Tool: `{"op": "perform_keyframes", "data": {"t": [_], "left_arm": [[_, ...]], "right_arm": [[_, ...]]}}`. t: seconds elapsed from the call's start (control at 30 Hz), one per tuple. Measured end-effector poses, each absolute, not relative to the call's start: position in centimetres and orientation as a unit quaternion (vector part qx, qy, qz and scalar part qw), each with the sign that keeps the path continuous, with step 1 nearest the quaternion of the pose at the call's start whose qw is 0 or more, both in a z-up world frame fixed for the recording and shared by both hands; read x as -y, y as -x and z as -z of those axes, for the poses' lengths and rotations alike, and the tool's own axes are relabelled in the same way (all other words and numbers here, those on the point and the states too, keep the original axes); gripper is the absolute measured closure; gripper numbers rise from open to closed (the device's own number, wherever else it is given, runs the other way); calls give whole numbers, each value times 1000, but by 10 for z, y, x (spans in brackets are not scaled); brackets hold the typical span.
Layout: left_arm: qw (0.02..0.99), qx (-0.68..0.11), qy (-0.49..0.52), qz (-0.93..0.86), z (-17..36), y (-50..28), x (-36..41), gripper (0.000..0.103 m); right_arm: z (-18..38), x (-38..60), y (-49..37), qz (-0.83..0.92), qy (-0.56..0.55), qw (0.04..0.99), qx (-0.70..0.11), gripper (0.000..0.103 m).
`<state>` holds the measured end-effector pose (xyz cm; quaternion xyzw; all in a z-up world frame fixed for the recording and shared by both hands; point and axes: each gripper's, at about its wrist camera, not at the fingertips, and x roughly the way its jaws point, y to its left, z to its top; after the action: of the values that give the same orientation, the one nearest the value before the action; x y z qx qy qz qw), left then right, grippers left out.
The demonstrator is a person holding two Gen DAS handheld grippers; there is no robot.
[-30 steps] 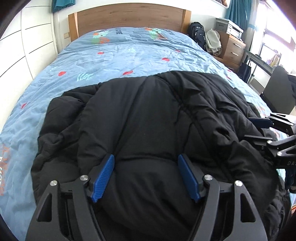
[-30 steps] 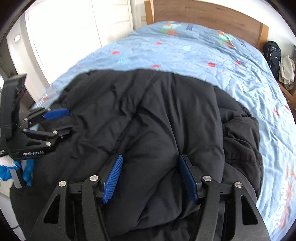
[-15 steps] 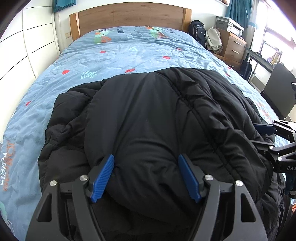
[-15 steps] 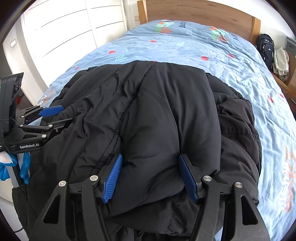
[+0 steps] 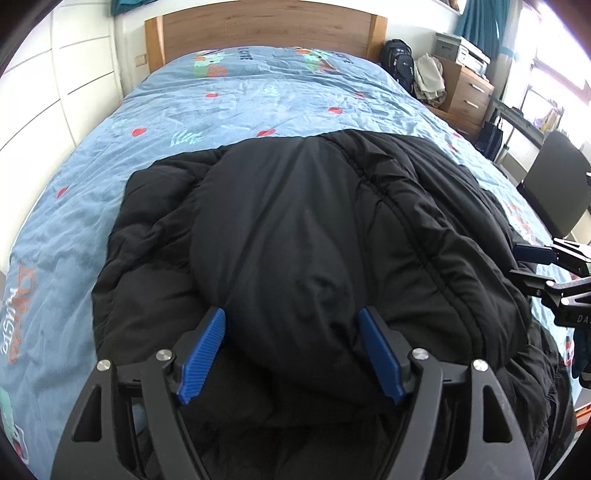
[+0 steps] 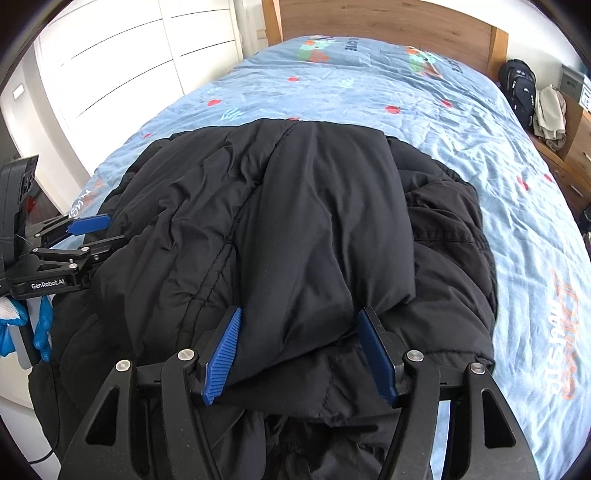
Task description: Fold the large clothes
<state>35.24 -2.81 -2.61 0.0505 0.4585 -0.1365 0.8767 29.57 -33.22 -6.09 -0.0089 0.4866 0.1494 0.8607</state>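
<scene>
Wooden drawers (image 5: 467, 94) only left view.

Black puffer jacket (image 5: 303, 229) bunched on bed

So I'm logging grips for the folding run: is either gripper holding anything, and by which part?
Both hold the black puffer jacket: the left gripper and the right gripper each clamp a thick padded fold at its near edge.

I see the bed (image 5: 110, 155) with its blue printed cover, wooden headboard (image 5: 266, 26) at its far end, white wardrobe doors (image 6: 110, 62) left of it, and a wooden dresser (image 5: 465, 92) right, near bright windows.
</scene>
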Motion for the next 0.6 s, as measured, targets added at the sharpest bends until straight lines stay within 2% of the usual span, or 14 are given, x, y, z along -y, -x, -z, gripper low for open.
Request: {"op": "perform_keyframes", "data": {"t": [0.23, 0.37, 0.6], "left_arm": [[870, -482, -40, 102, 20, -331, -15, 29], [866, -490, -43, 89, 8, -316, -43, 29], [839, -537, -65, 56, -2, -284, -102, 29]], "right_arm": [[47, 354, -272, -122, -2, 860, -496, 36], [37, 382, -254, -93, -23, 856, -509, 23], [18, 425, -220, -32, -50, 844, -533, 18]]}}
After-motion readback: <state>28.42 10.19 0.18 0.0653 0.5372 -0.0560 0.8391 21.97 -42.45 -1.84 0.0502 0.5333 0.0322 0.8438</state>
